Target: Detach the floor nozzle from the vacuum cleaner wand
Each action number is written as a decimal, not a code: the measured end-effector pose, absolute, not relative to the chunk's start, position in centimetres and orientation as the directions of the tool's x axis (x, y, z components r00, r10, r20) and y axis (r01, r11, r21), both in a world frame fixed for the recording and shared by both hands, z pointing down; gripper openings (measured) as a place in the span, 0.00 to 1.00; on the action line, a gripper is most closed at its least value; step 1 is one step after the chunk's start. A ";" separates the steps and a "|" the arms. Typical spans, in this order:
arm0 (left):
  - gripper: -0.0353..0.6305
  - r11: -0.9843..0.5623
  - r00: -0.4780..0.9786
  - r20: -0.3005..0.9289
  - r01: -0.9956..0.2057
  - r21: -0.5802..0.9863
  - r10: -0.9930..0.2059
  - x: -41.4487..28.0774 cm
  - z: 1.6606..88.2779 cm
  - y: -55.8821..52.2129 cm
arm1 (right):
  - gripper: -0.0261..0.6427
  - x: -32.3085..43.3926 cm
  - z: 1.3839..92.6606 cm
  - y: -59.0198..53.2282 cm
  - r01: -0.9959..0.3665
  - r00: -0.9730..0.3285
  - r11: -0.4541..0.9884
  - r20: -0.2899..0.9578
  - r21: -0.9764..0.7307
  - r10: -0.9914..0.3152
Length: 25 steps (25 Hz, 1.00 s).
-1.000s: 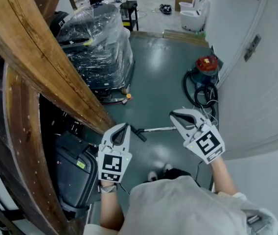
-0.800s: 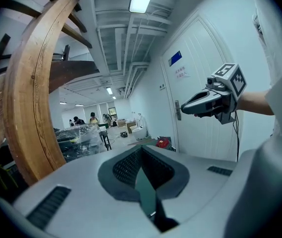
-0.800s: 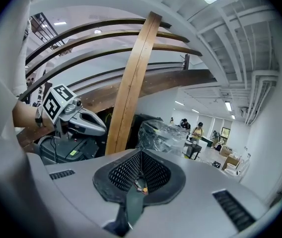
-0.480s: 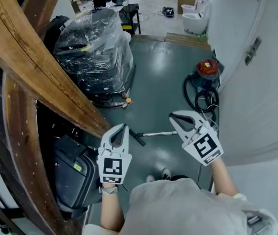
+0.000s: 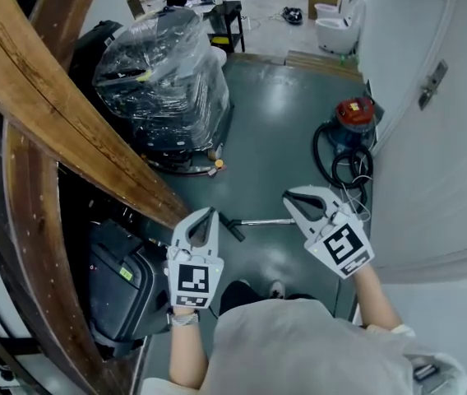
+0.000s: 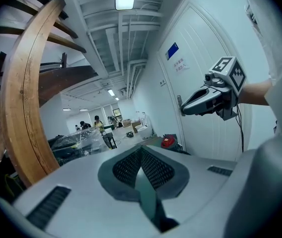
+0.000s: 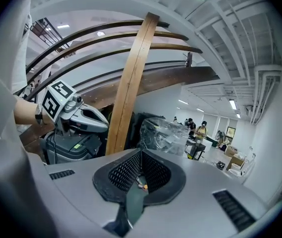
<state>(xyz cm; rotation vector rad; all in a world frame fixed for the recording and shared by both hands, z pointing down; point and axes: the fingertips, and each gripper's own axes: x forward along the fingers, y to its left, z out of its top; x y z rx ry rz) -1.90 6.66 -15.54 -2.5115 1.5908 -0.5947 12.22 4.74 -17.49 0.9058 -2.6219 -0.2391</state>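
Observation:
The vacuum wand (image 5: 268, 220), a thin silver tube, lies on the dark green floor between my two grippers, with a black fitting (image 5: 232, 228) at its left end. The red canister vacuum (image 5: 353, 113) stands farther off by the right wall, its black hose (image 5: 339, 164) coiled in front of it; it also shows small in the left gripper view as the red canister (image 6: 169, 141). My left gripper (image 5: 205, 215) is shut and empty, held above the floor left of the wand. My right gripper (image 5: 291, 197) is shut and empty too, above the wand's right part.
A curved wooden beam (image 5: 61, 105) fills the left side. A machine wrapped in clear plastic (image 5: 164, 72) stands ahead on the left, and a black case (image 5: 122, 282) sits under the beam. A white wall with a door (image 5: 435, 138) runs along the right.
Both grippers stay shut and have drifted slightly with the person's walking. The view has shifted a little, and a dark shoe now shows below, between the arms.

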 end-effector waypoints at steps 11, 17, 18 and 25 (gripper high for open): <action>0.05 -0.476 0.390 0.296 -0.818 -0.324 -0.872 -2.2 -14.8 3.8 | 0.08 11.0 -17.1 1.9 -0.545 -0.739 0.787 0.278 0.288 -0.613; 0.05 -0.474 0.395 0.293 -0.834 -0.282 -0.871 -3.6 -13.6 1.0 | 0.08 10.1 -17.3 -0.2 -0.568 -0.723 0.766 0.262 0.303 -0.639; 0.05 -0.478 0.400 0.292 -0.833 -0.279 -0.869 -3.7 -13.5 0.6 | 0.08 10.0 -17.2 -0.6 -0.570 -0.722 0.764 0.261 0.300 -0.641; 0.05 -0.493 0.412 0.307 -0.828 -0.267 -0.858 -4.2 -11.4 -2.2 | 0.08 9.3 -15.3 -2.8 -0.558 -0.712 0.768 0.293 0.314 -0.638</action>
